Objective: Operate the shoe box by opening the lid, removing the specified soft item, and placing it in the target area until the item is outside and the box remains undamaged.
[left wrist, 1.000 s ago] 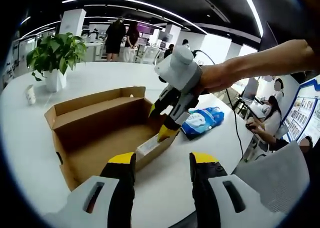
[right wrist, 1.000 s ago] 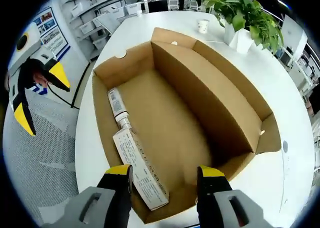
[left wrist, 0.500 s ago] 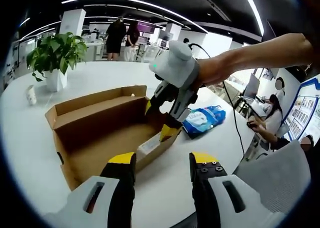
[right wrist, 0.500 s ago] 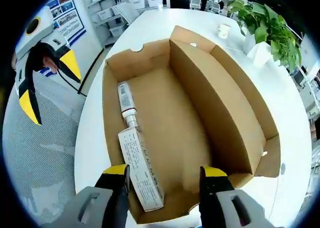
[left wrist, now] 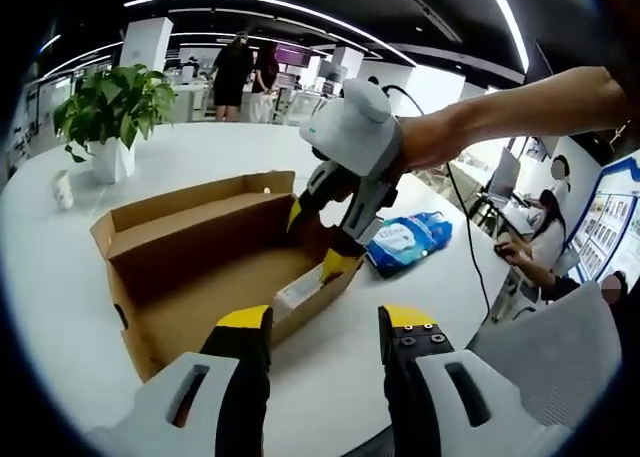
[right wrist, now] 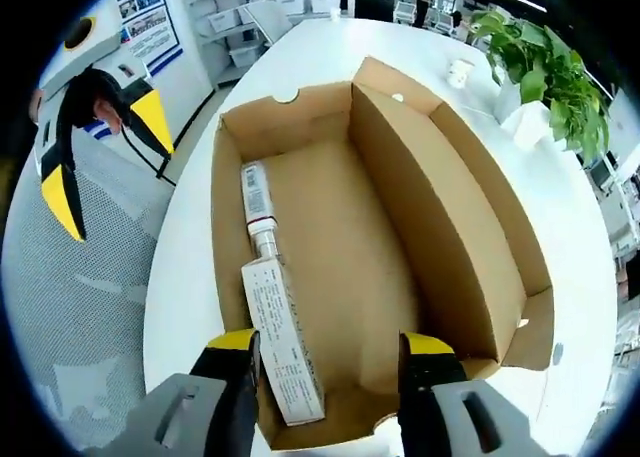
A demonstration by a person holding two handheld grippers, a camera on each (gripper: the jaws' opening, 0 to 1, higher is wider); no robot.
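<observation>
The brown shoe box [left wrist: 180, 239] lies open on the white table, its lid folded back. Inside, along one wall, lie a white carton [right wrist: 280, 352] and a small tube [right wrist: 258, 202]; the carton [left wrist: 300, 289] also shows at the box's near end. A blue soft pack [left wrist: 405, 242] lies on the table outside the box. My right gripper [left wrist: 315, 242] hangs open just above the box's end, holding nothing, and looks straight down into the box [right wrist: 440, 217] between its own jaws [right wrist: 330, 345]. My left gripper [left wrist: 325, 322] stands open and apart from the box, and it appears beside the table [right wrist: 105, 162].
A potted plant [left wrist: 110, 107] and a small white cup [left wrist: 62, 189] stand on the table's far side, seen too from above as plant [right wrist: 550, 77] and cup [right wrist: 460, 72]. A grey mesh chair [right wrist: 80, 307] is by the table edge. People stand and sit in the background.
The right gripper has shifted slightly farther over the box, so the box sits more centred in its view. The left gripper has held still. Both stay open.
</observation>
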